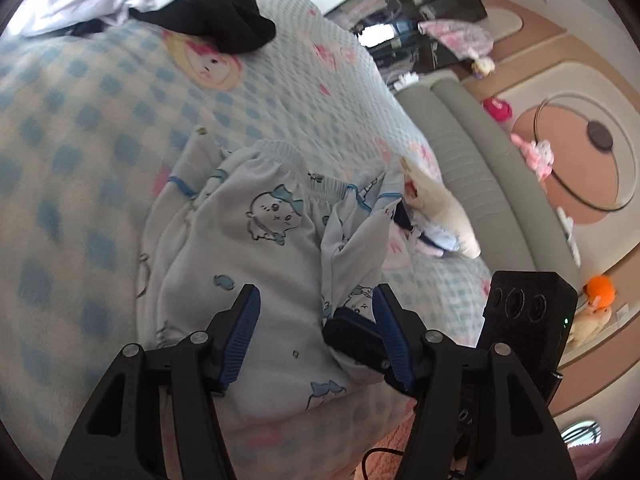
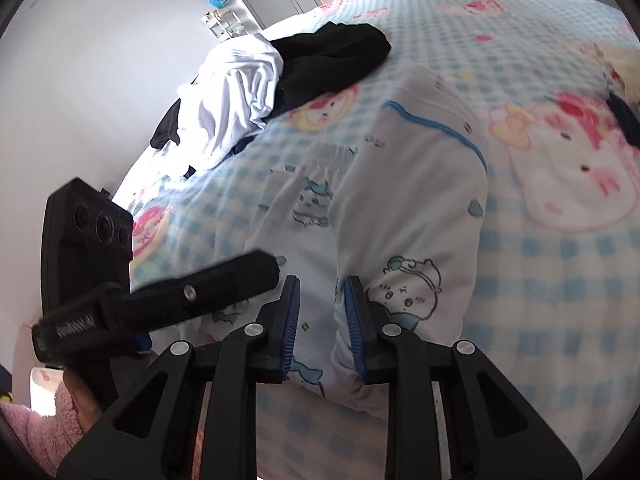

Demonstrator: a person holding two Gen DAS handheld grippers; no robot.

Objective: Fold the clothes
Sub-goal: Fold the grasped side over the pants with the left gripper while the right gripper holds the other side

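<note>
Left wrist view: one left tool (image 1: 316, 300), spread wide over one pair of pale printed pyjama trousers (image 1: 256, 240) on the bed (image 1: 80, 120), nothing pinched (likely letting go).
Right wrist view: one right tool (image 2: 322, 292), narrowed onto a ridge of the trousers (image 2: 400, 208), apparently to draw a fold; one unfolded pile (image 2: 280, 76) waits behind

Bright, soft daylight; fisheye-warped edges, dark corners, and slight motion blur throughout.
</note>
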